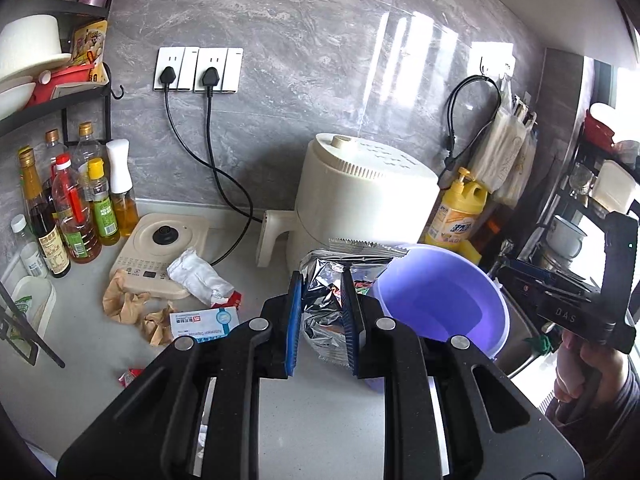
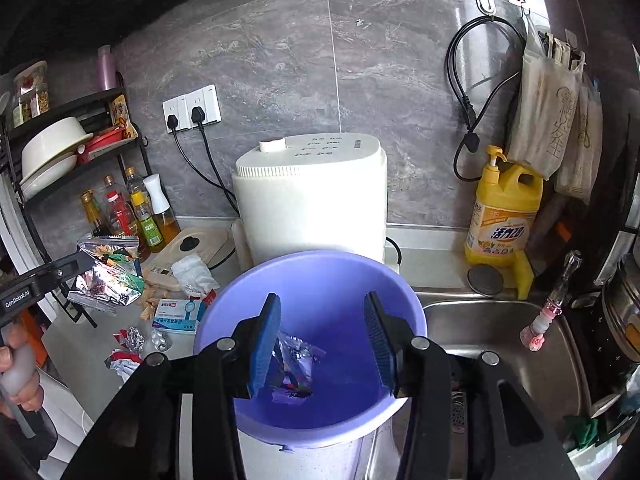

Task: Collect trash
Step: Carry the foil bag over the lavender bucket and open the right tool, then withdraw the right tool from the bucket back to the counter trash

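My left gripper (image 1: 322, 316) is shut on a crinkled silver foil snack bag (image 1: 326, 292), held above the counter just left of the purple bin (image 1: 472, 276); the bag also shows in the right wrist view (image 2: 108, 272). My right gripper (image 2: 320, 344) is open and empty, hovering over the purple bin (image 2: 248, 292), which holds a silver wrapper (image 2: 294, 360). On the counter lie crumpled brown paper (image 1: 132, 308), a white tissue wad (image 1: 198, 276), a small blue-white box (image 1: 204, 322), and foil and red wrappers (image 2: 128, 346).
A cream air fryer (image 1: 360, 200) stands behind the bin, an induction base (image 1: 160, 248) and bottles (image 1: 72, 208) at left. Yellow detergent (image 2: 504, 216) stands by the steel sink (image 2: 500, 344) at right. Two cords run from the wall sockets (image 1: 198, 68).
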Demonstrator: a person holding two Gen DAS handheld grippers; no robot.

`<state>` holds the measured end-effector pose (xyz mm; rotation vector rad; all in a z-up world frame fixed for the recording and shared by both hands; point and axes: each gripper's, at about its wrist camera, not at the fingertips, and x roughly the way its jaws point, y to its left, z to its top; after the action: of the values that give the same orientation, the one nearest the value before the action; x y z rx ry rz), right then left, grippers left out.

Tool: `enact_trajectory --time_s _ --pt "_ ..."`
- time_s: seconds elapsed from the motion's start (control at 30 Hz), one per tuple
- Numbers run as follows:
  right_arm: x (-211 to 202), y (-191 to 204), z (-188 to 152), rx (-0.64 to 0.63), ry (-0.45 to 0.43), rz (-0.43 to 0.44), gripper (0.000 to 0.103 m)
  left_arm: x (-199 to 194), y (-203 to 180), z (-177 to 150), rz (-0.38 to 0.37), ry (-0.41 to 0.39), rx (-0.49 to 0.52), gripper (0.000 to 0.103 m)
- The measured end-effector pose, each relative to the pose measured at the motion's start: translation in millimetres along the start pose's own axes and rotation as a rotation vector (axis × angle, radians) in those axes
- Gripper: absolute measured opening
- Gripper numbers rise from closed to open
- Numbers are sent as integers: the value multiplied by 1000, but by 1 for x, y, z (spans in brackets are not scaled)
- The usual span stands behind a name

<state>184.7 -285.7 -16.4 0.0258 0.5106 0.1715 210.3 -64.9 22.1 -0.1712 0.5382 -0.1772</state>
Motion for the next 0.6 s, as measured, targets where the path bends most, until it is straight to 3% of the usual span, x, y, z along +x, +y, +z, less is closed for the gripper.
enact_trajectory --time_s 0.5,0.53,0.6 --pt "-49 -65 -29 112 -6 -131 44 49 -95 17 -250 27 121 19" --pt "-52 -68 -31 119 -7 -138 45 53 -100 16 -288 40 121 21" --pt "-59 -74 -35 134 -12 -151 50 60 -111 16 -314 58 131 50"
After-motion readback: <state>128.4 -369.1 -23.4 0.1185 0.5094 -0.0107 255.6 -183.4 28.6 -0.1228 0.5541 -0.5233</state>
